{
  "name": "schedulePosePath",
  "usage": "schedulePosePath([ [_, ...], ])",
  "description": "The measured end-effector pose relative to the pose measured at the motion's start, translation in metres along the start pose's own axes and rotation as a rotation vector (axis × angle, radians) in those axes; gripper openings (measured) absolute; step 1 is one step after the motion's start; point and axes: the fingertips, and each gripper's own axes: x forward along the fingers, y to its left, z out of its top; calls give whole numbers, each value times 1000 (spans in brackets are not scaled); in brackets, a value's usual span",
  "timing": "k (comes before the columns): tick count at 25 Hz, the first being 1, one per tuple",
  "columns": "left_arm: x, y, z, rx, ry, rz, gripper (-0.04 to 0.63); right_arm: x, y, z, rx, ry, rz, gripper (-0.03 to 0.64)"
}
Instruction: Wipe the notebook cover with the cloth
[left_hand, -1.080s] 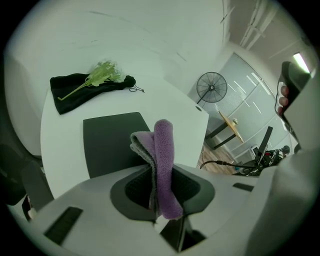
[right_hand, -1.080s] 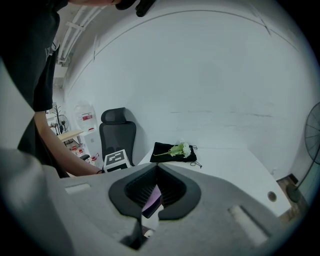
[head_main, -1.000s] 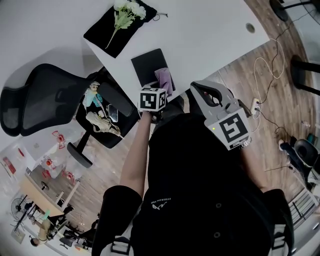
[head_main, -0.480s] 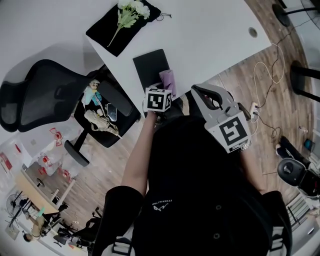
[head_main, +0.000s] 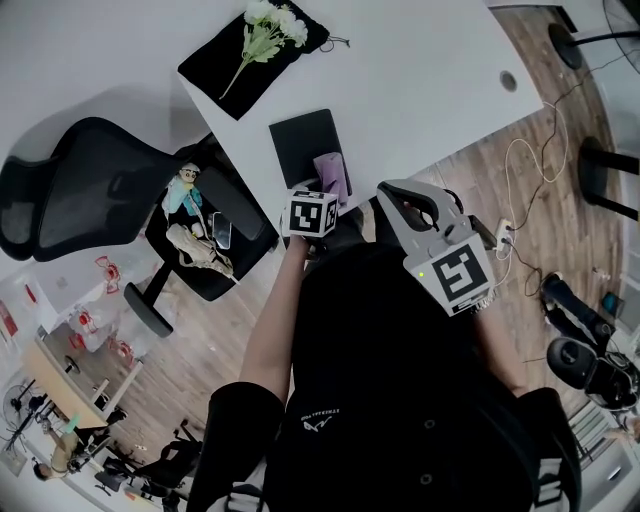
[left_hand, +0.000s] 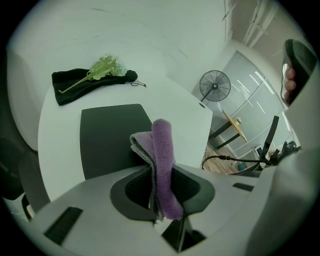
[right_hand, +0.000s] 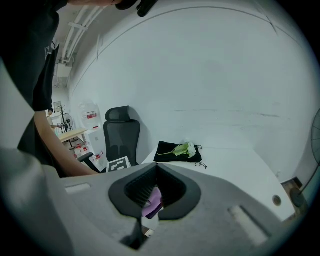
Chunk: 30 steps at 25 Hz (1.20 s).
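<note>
Your left gripper (left_hand: 161, 172) clamps the cloth (left_hand: 161, 142) by the notebook (left_hand: 111, 137).
Head view hides that grip; right gripper (right_hand: 156, 167) seems closed, empty.

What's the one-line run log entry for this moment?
left gripper: shut on purple cloth | position: over near corner of notebook, contact unclear | right gripper: shut, empty

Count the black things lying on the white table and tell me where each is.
2. The black pouch lies at the far corner under the flowers; the notebook lies nearer, by the purple cloth. Part of the table is hidden.
</note>
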Motion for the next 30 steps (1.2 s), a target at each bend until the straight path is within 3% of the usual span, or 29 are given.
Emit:
schedulePosePath([
  [8,-6,6,-6,-22,6,8,87,4,-1,2,17,12,10,5],
  [30,-26,43,-28,-125,-6,102,89,32,15,17,-33,-13,145,5],
])
